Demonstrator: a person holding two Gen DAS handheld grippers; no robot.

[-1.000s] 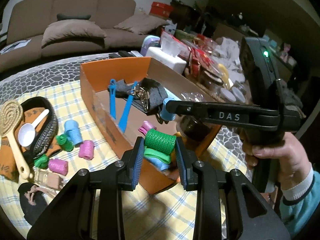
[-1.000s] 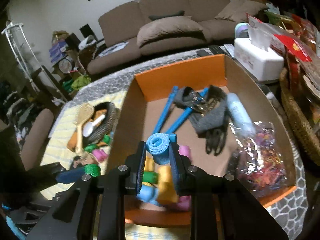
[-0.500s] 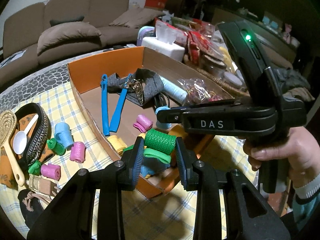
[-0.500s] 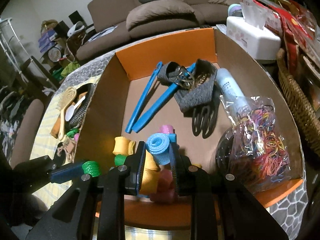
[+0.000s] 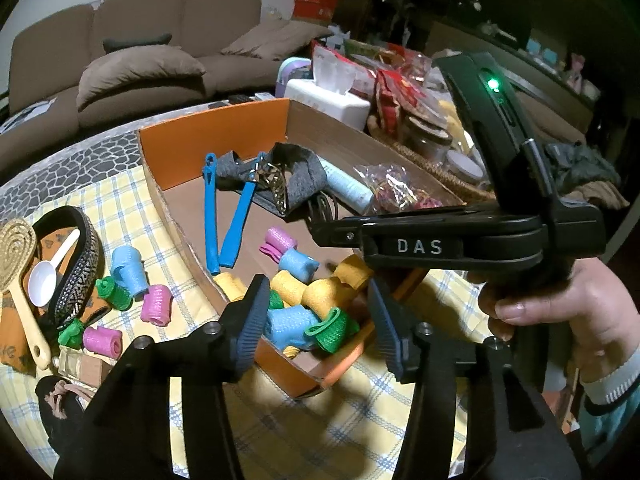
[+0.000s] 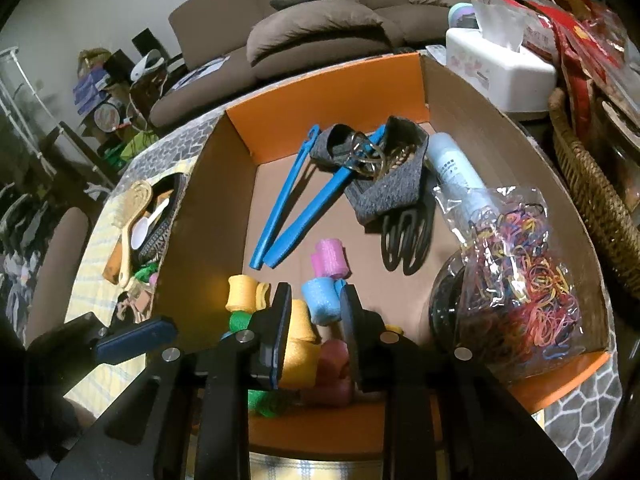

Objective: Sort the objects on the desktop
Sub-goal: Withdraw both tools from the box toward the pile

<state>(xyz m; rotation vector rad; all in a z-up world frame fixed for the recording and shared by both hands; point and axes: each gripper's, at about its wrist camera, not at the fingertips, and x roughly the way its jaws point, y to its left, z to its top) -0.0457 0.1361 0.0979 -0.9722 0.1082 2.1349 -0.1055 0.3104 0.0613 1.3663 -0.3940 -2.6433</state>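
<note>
- The left gripper (image 5: 316,320) no longer clamps the green roller (image 5: 332,330); its jaws stand wide apart above the near corner of the orange box (image 5: 212,148).
- That green roller now lies inside the orange box, on the heap of yellow and blue rollers at the near corner.
- The right gripper (image 6: 314,332) has let go of the blue roller (image 6: 320,300), and its jaws are parted.
- The blue roller seems to rest on the box floor just before the pink roller (image 6: 330,258), though the fingers partly hide it.
</note>
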